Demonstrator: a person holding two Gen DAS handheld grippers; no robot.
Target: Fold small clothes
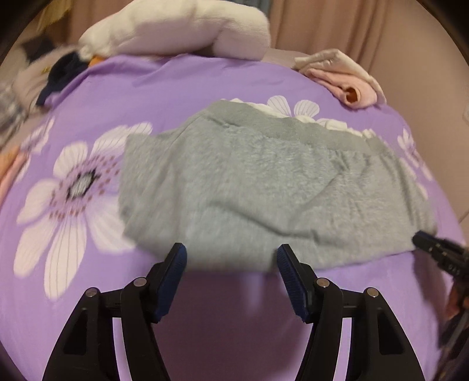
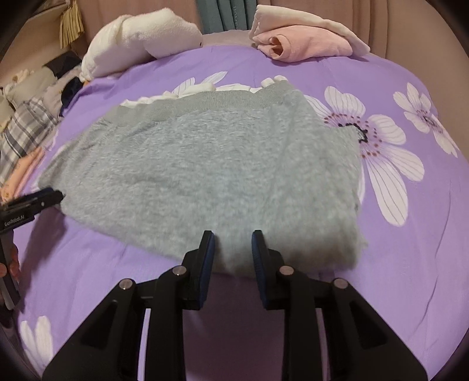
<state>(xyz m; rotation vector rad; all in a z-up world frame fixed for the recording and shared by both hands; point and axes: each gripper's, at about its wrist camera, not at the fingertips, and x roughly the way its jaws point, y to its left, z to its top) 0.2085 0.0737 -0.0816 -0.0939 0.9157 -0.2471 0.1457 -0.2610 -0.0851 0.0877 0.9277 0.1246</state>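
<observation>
A grey fleecy garment (image 1: 263,181) (image 2: 205,164) lies spread flat on a purple flowered bedsheet (image 1: 146,85) (image 2: 410,249), its ribbed band at the far side. White fabric (image 1: 334,123) (image 2: 193,88) peeks out beyond that band. My left gripper (image 1: 231,252) is open at the garment's near edge, towards its left corner; its tip (image 2: 55,195) also shows in the right wrist view. My right gripper (image 2: 232,237) stands with its jaws narrowly apart astride the near edge by the right corner, fabric between the pads but not pinched. Its tip (image 1: 419,237) touches the corner in the left wrist view.
A white plush bundle (image 1: 176,26) (image 2: 140,38) lies at the far side of the bed. Folded pink and cream clothes (image 1: 348,85) (image 2: 302,44) sit at the far right. A heap of plaid and dark clothes (image 2: 26,126) lies at the left edge. A hand (image 2: 11,263) holds the left gripper.
</observation>
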